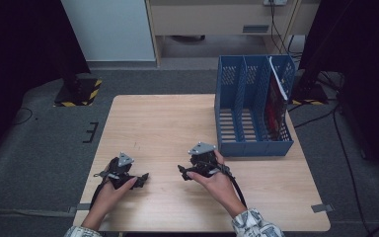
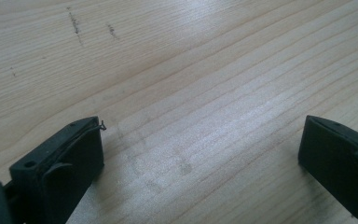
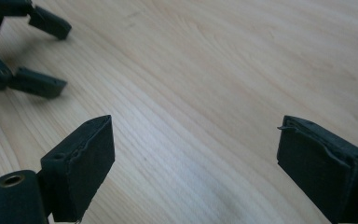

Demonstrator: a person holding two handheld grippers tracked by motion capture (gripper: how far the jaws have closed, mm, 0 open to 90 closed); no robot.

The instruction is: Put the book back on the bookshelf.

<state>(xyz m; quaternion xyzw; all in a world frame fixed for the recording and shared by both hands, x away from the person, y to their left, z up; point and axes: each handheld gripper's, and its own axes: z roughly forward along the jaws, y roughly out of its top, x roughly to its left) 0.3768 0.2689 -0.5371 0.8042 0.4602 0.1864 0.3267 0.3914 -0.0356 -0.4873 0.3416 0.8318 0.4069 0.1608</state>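
Left gripper (image 1: 139, 180): jaws stood wide apart, nothing between them, low over bare tabletop (image 1: 158, 123) near your front edge.
Right gripper (image 1: 182, 172): jaws equally wide and empty, pointed at the left gripper (image 3: 25, 51).
File rack (image 1: 252, 148): sat just beyond your right hand (image 1: 217, 180), red folder (image 1: 275, 101) in its right slot.
Risk: the grippers faced each other closely; a careless swing could have clashed them.
Risk 2: lifting your right hand quickly could have knocked the rack.

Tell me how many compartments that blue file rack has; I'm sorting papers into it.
3. The blue file rack stands at the table's far right: a left compartment, a middle one, and a right one holding a dark red item.
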